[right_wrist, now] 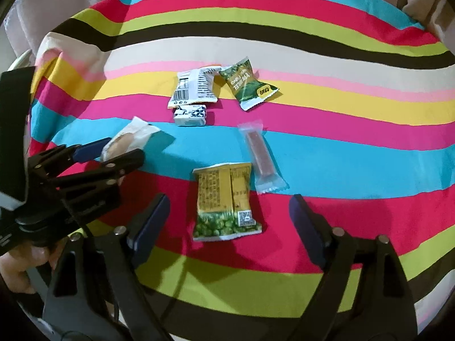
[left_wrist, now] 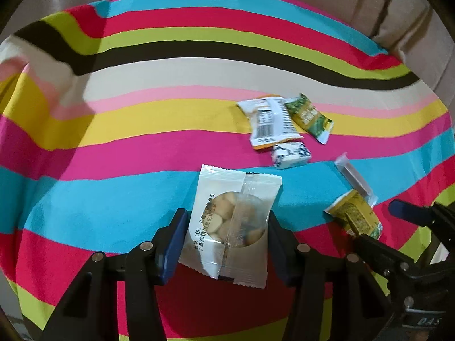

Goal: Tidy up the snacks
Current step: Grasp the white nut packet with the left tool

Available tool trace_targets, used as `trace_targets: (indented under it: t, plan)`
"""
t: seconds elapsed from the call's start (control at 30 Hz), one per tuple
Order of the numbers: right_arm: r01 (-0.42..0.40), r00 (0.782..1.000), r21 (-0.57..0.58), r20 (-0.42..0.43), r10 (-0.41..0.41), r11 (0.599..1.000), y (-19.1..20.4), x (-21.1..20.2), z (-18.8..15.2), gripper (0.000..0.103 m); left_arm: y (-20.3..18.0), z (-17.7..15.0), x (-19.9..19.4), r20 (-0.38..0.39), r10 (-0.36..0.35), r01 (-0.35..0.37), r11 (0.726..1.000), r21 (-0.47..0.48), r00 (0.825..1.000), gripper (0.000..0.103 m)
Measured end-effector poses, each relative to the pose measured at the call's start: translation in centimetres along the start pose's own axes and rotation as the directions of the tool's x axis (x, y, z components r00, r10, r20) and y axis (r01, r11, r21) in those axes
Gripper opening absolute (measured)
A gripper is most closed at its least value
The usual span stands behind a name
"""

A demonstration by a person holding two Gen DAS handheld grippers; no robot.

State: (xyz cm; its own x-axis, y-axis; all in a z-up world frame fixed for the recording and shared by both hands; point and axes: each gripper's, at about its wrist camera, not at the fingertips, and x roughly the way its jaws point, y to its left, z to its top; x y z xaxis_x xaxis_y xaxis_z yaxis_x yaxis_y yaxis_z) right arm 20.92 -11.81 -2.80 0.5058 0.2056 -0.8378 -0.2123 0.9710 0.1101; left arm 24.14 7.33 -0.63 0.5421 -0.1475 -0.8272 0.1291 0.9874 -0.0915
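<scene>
My left hand-held gripper [left_wrist: 226, 236] was clenched on a white biscuit packet [left_wrist: 230, 224], its blue pads pressing both long edges. Only the left wrist view showed the packet's clear window and the round biscuits inside; from the right wrist view the same packet [right_wrist: 128, 139] was a pale bundle in the left hand-held gripper [right_wrist: 119, 153], out at nine o'clock. My right hand-held gripper [right_wrist: 229, 221] stood released, its jaws wide apart on either side of a yellow pea packet [right_wrist: 226, 201] without touching it; the packet lay flat on the striped tabletop [right_wrist: 341, 159] between the pads. The left view caught only that packet's edge [left_wrist: 354, 213] at three o'clock. Just beyond it, toward one o'clock, lay a clear-wrapped bar [right_wrist: 260, 156]. Farther out at twelve o'clock sat a white barcode packet [right_wrist: 194, 86], touching a small blue-and-white box [right_wrist: 190, 115], with a green packet [right_wrist: 247, 83] beside them. The right view also showed my hand [right_wrist: 17, 267] at eight o'clock.
</scene>
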Motion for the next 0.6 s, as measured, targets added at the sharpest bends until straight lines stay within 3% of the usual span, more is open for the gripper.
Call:
trace_targets:
  t: [0.13, 0.3, 0.4, 0.57, 0.6]
  plan:
    - [0.002, 1.000, -0.015, -0.004, -0.002, 1.000, 0.3, 0.3, 0.0, 0.084, 0.0, 0.7, 1.0, 0.000, 0.000, 0.000, 1.000, -0.021, 1.000, 0.054]
    - [0.029, 0.999, -0.018, -0.028, -0.029, 0.999, 0.0, 0.9, -0.2, 0.079, 1.1, 0.9, 1.3, 0.008, -0.053, 0.054, 0.994, -0.092, 0.999, 0.055]
    - [0.041, 0.998, -0.039, -0.045, -0.042, 0.998, 0.3, 1.4, -0.2, 0.071, 0.7, 0.9, 1.4, 0.006, -0.042, 0.043, 0.996, -0.077, 0.999, 0.055]
    - [0.078, 0.996, -0.066, -0.041, -0.081, 0.995, 0.7, 2.0, 0.0, 0.067, -0.1, 0.8, 1.5, 0.003, -0.026, 0.026, 0.999, -0.046, 1.000, 0.062]
    - [0.079, 0.996, -0.068, -0.036, -0.081, 0.995, 0.7, 1.9, 0.0, 0.061, -0.3, 0.8, 1.7, 0.002, -0.015, 0.015, 0.999, -0.032, 1.000, 0.063]
